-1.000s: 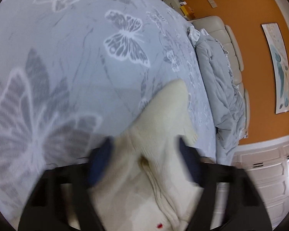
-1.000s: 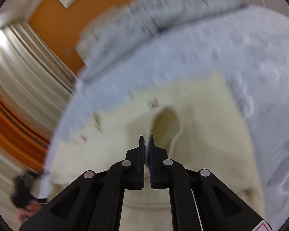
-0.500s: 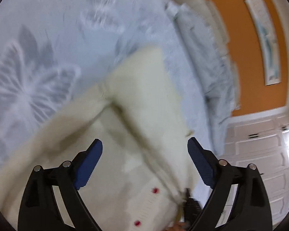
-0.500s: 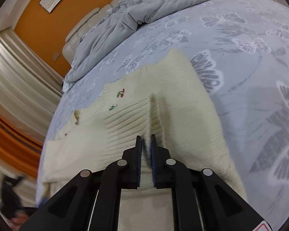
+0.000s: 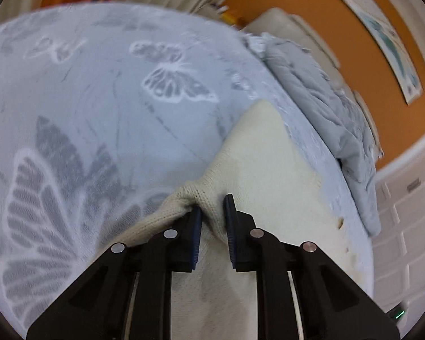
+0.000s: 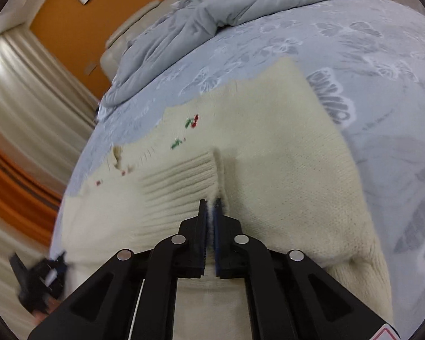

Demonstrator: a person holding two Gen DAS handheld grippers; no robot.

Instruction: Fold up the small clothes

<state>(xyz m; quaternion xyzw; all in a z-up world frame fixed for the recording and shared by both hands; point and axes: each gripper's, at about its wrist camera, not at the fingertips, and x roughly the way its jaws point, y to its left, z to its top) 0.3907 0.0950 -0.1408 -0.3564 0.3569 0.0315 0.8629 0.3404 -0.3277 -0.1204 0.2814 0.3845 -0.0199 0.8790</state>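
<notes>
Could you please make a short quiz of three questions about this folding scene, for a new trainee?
1. True or false: the right gripper is shut on the ribbed cuff.
2. What does the left gripper pinch?
   A. grey duvet
   B. cream sweater
   C. nothing
3. Fill in: the bedspread has a ______ pattern.

Key: 1 true; 2 B (its jaws have just been closing on a knit fold); 3 butterfly.
</notes>
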